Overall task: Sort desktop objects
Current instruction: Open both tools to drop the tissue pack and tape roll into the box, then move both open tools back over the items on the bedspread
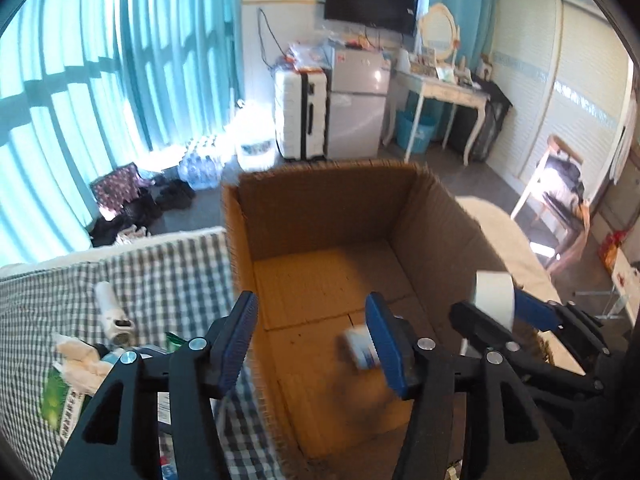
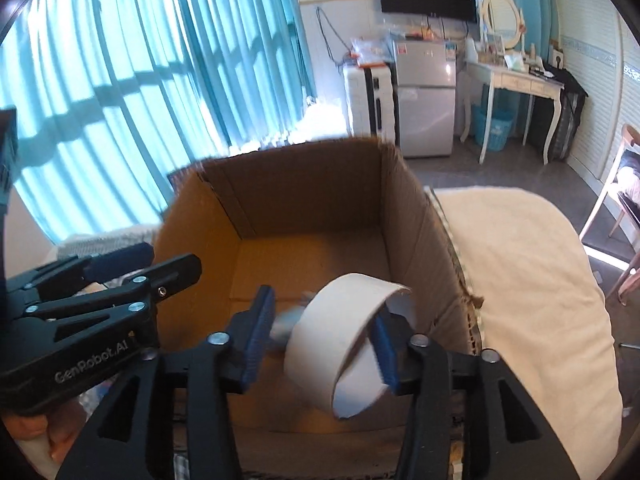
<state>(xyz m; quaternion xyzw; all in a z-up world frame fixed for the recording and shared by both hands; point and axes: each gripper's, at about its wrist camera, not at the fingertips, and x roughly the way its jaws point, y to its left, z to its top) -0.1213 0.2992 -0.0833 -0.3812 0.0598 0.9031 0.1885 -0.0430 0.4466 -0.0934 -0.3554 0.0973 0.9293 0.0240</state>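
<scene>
open cardboard box (image 1: pixel 320 216) on the checked bedcover (image 1: pixel 168 264), left tongs (image 1: pixel 312 336) over the box, jaws parted, small blurred blue-white packet (image 1: pixel 358 350) loose between them, right tongs (image 2: pixel 320 344) over the box too, jaws apart, white tape roll (image 2: pixel 344 336) between them, grip unclear

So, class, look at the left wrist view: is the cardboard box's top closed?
No. The cardboard box stands open at the top, showing its bare brown floor and a small blurred item inside.

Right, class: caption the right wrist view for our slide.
Right gripper, jaws apart, with a white tape roll between them above an open cardboard box.
</scene>
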